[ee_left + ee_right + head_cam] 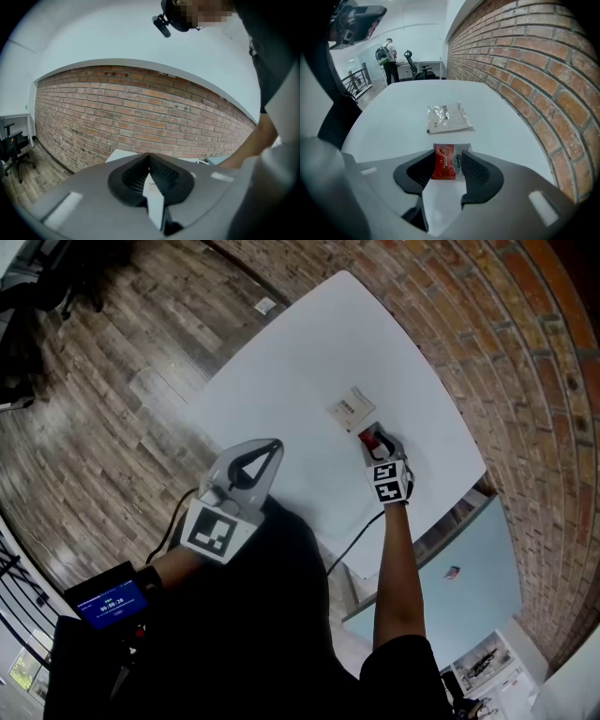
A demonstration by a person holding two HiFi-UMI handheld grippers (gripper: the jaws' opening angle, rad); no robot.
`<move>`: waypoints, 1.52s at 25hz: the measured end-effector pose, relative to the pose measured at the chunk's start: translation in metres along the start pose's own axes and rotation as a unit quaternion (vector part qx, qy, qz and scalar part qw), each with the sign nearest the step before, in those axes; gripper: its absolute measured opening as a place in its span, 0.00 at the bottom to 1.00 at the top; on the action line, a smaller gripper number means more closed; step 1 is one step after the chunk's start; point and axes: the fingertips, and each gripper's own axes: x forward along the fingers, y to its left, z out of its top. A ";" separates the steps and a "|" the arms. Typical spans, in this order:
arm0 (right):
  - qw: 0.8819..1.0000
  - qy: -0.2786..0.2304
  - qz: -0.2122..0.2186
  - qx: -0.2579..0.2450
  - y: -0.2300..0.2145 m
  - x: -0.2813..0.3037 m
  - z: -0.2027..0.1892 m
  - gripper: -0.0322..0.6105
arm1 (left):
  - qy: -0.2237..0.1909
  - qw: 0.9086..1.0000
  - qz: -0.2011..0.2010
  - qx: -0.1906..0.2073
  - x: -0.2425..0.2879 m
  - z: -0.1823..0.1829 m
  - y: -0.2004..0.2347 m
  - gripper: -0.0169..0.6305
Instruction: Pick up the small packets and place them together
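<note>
Where the counter (281,381) meets the brick wall, the left gripper (150,176) holds a white packet (153,191) clenched in its fingers. The right gripper (449,169), fingers released, straddles the red packet (443,161) near the clear packet (446,117); closing off-centre could skid it aside.

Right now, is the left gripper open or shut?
Shut. In the left gripper view, the left gripper has its jaws pressed together on a thin white packet.
</note>
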 end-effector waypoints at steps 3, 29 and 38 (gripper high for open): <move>1.000 0.001 0.008 -0.020 -0.001 -0.002 0.001 0.33 | -0.002 1.000 0.002 0.002 -0.001 0.000 0.001 0.03; 0.997 -0.001 0.052 0.057 -0.012 0.006 0.003 0.38 | 0.015 1.000 0.007 -0.009 -0.004 -0.008 0.006 0.03; 0.998 -0.020 0.045 0.045 -0.012 -0.010 0.016 0.40 | 0.016 1.000 -0.005 0.002 -0.001 -0.005 0.004 0.03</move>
